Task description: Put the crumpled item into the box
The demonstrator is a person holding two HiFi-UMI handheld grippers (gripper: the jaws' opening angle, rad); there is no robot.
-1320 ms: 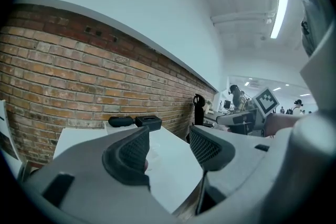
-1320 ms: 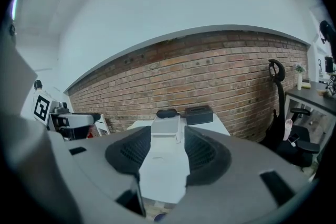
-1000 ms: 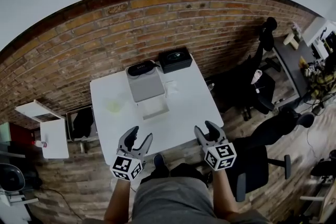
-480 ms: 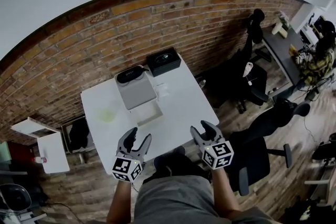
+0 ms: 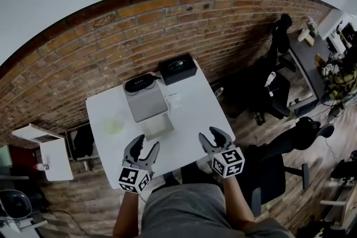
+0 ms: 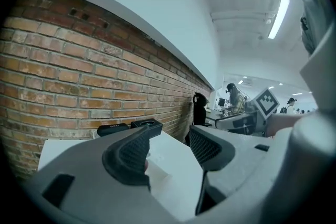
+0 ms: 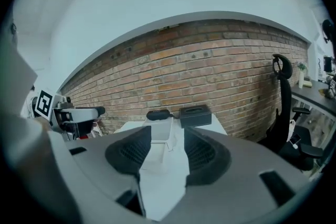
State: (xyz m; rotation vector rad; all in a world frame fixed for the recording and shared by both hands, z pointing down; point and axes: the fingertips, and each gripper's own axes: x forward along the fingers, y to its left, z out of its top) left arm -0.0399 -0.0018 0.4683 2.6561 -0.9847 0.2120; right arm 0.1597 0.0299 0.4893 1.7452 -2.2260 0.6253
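- My left tongs (image 5: 148, 142) and my right tongs (image 5: 210, 134) both stand wide and hold nothing, over the near edge of the surface (image 5: 189, 114).
- The crumpled item (image 5: 114, 125), pale and greenish, lies ahead of the left tongs, a little to their left. The open white box (image 5: 157, 126) is ahead, between both tongs.
- I judge the item light, soft and thin; I would pinch it gently at a raised fold.
- The white surface looks smooth, so the item may slide. Beyond it is a brick wall (image 5: 111, 36); a black chair (image 5: 273, 167) stands right of the right tongs.
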